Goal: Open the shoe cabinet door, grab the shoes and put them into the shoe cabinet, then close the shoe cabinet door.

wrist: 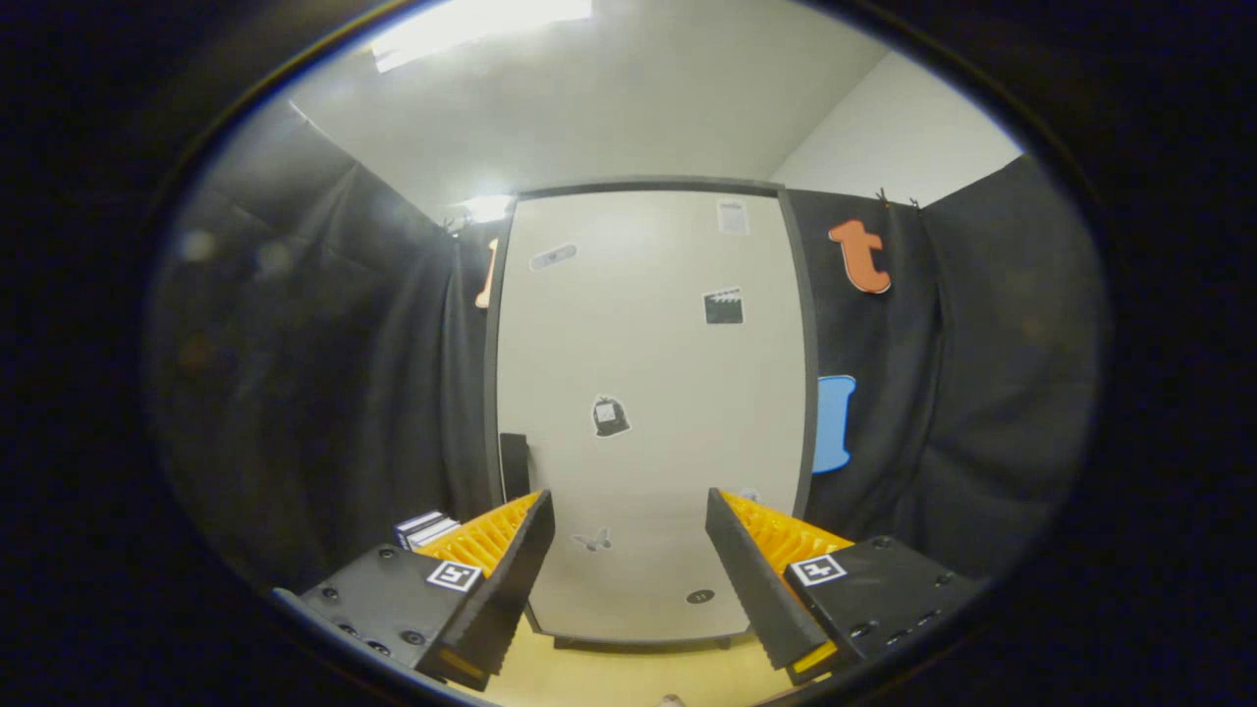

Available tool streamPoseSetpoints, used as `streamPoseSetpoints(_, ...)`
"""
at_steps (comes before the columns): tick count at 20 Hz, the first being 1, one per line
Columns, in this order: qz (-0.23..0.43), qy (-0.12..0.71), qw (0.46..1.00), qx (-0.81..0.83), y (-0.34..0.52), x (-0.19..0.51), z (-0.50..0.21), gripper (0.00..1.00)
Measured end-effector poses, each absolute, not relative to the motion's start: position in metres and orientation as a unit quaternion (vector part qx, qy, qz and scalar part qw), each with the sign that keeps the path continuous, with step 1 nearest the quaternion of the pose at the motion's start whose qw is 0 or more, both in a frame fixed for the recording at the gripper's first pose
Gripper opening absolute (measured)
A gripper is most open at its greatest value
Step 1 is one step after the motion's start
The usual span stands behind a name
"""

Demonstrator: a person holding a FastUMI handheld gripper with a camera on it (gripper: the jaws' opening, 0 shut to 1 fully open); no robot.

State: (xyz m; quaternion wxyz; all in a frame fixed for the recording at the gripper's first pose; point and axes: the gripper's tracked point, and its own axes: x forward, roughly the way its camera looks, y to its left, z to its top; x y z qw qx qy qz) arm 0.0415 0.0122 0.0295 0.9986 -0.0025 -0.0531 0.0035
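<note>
The shoe cabinet (pixel 648 393) stands upright beyond my fingers, a tall cream-white door in a dark grey frame, with small stickers on its face. The door is shut. A dark vertical handle (pixel 514 465) sits on the door's left side, just above my left finger. My gripper (pixel 628 535) is open, fingers wide apart with nothing between them, pointing at the lower part of the door. A pale rounded tip (pixel 672 700) shows on the floor below the fingers; I cannot tell what it is.
Black cloth walls close in on both sides of the cabinet. A small stack of striped flat things (pixel 424 528) lies by the cabinet's lower left corner. The light wooden floor (pixel 628 678) runs from the cabinet's foot toward me.
</note>
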Motion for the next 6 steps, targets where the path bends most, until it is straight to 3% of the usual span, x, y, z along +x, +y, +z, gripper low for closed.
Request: streamPoseSetpoints(6,0.019,-0.046,0.999,-0.003,0.004,0.006,0.031,0.98)
